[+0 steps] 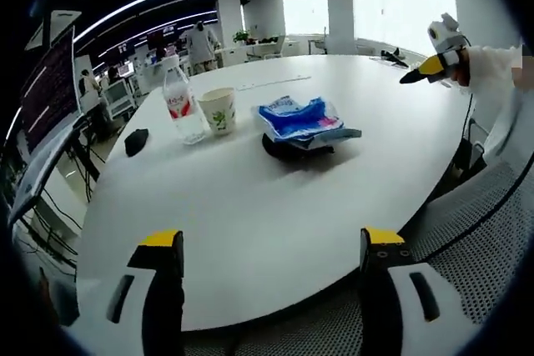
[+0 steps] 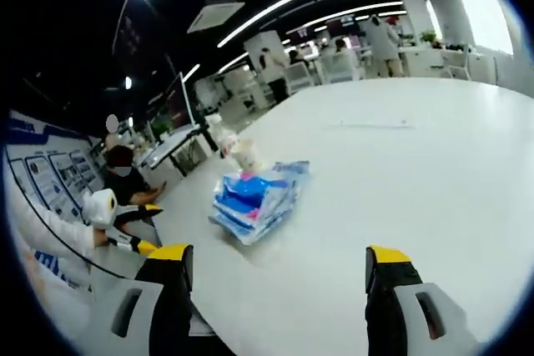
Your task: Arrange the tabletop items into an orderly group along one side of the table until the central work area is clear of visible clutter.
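black mouse (image 1: 136, 141) lies beside bottle (image 1: 180, 104), left gripper view.

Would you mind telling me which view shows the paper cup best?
The left gripper view: the paper cup stands in full sight beside the water bottle, its leaf print visible. In the right gripper view the cup is small, blurred, and partly behind the blue packet.

Both gripper views look low across the round white table (image 1: 275, 198) from opposite edges, sharing the blue-and-white plastic packet (image 1: 299, 118) (image 2: 254, 198).
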